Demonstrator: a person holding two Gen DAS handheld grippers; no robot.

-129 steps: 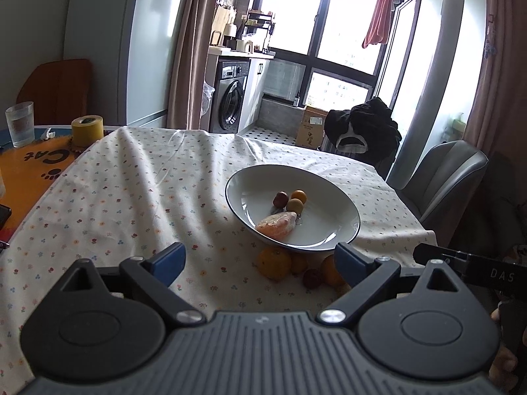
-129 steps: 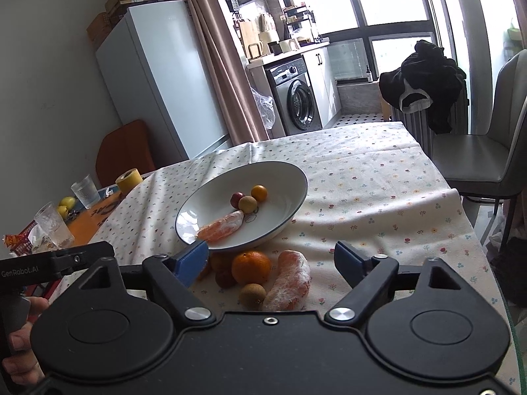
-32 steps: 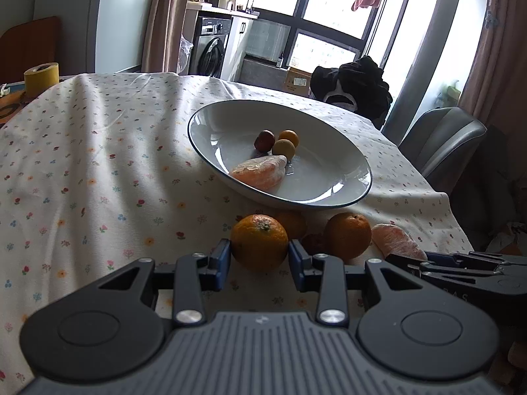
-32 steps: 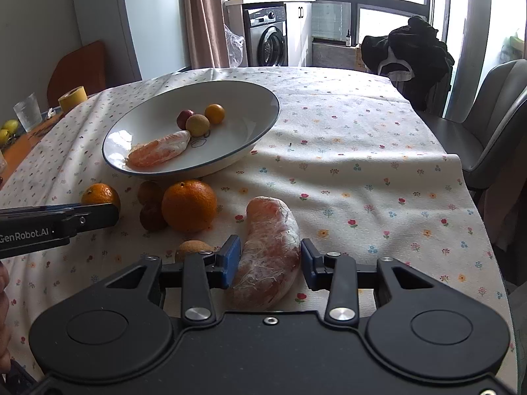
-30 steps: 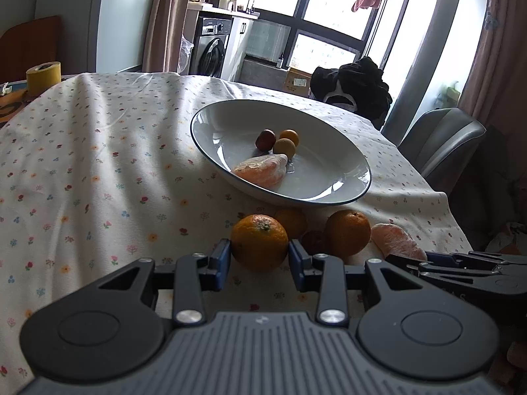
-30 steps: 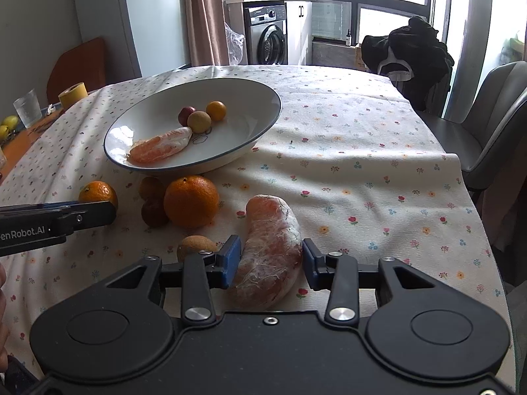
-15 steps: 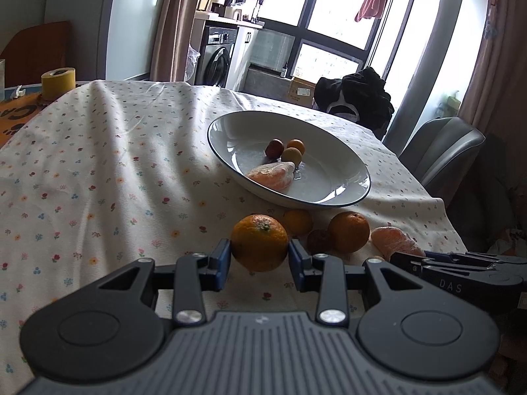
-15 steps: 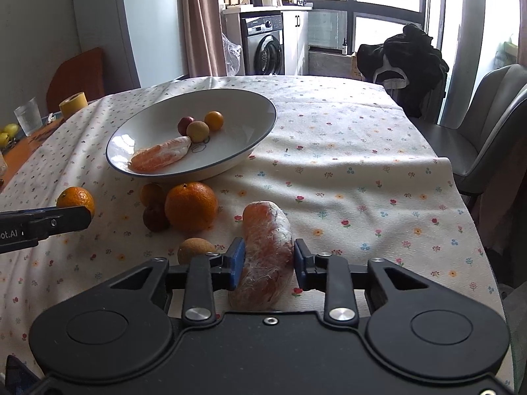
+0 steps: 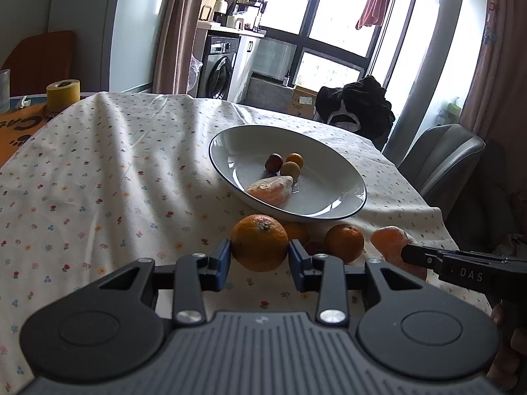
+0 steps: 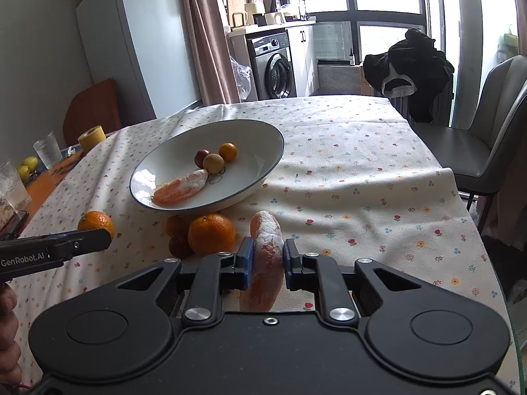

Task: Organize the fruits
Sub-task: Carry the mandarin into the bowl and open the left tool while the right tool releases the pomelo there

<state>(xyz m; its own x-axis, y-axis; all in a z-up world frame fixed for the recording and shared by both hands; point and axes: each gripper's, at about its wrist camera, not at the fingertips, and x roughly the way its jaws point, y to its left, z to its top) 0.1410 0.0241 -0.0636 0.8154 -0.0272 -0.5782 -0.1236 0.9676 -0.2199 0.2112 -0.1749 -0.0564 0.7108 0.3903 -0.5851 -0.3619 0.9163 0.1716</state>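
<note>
Black claw (image 10: 33, 256) lettered "GenRobot.AI", other (image 9: 471, 275) "DAS"

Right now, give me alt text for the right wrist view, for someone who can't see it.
The right gripper is shut on a peeled citrus segment above the floral tablecloth. Ahead sits a white bowl holding another segment and three small fruits, with an orange in front of it.
</note>
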